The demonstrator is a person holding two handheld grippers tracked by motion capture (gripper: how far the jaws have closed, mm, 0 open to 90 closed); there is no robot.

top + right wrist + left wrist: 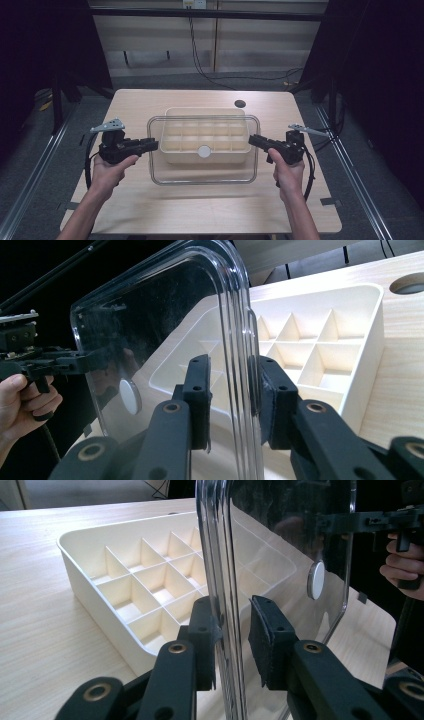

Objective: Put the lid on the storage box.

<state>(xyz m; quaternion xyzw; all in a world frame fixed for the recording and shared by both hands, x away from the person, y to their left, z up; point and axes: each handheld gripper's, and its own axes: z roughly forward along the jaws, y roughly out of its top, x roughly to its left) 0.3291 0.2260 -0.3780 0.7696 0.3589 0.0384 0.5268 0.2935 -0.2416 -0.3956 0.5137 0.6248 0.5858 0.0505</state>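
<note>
A clear plastic lid (202, 176) with a white round disc (204, 151) hangs level over a cream box (205, 112) divided into several compartments. My left gripper (152, 145) is shut on the lid's left edge and my right gripper (252, 140) is shut on its right edge. In the left gripper view the lid (285, 530) stands between the jaws of the left gripper (232, 625), with the box (85, 587) behind it. In the right gripper view the right gripper (230, 385) clamps the rim of the lid (165, 315), and the box (367, 365) lies beyond.
The box sits mid-table on a light wooden table (200, 210). A round hole (240, 103) lies in the tabletop behind the box. A black cable (200, 65) runs across the floor at the back. Dark curtains flank both sides.
</note>
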